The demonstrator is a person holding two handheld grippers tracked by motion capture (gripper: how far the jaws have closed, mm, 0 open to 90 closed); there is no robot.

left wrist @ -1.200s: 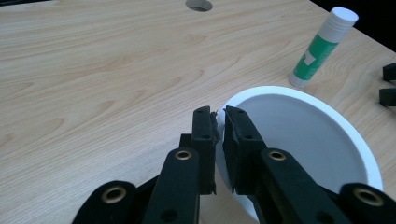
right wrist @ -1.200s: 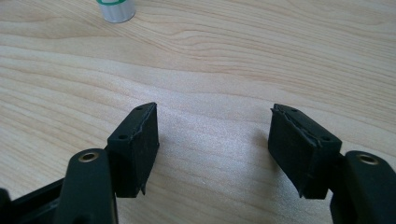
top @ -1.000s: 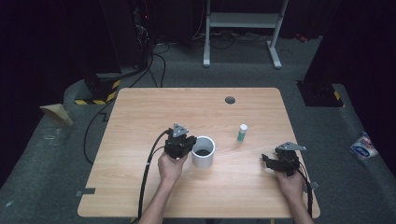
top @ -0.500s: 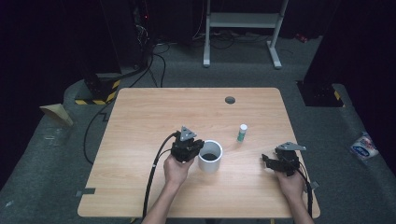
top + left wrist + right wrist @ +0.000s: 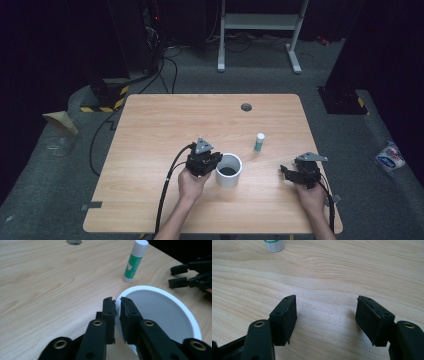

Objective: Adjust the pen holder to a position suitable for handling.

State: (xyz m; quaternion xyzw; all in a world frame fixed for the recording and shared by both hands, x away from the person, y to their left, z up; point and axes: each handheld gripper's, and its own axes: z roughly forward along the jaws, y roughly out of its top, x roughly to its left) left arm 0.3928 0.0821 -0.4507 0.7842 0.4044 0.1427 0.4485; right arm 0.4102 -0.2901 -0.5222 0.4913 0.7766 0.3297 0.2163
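White cup (image 5: 229, 170) is sitting at centre frame of the high view, its rim being pinched by the left gripper (image 5: 118, 305); the right gripper (image 5: 326, 316) is resting open, lower right.

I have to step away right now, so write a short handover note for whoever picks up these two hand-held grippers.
Left hand-held gripper: shut on the rim of the white cup, near the table's middle.
Right hand-held gripper: open, holding nothing, low over bare wood to the cup's right.
Glue stick: upright, beyond the cup and apart from it.
Done: cup gripped.
Left: likely putting the glue stick in the cup, though that is a guess.
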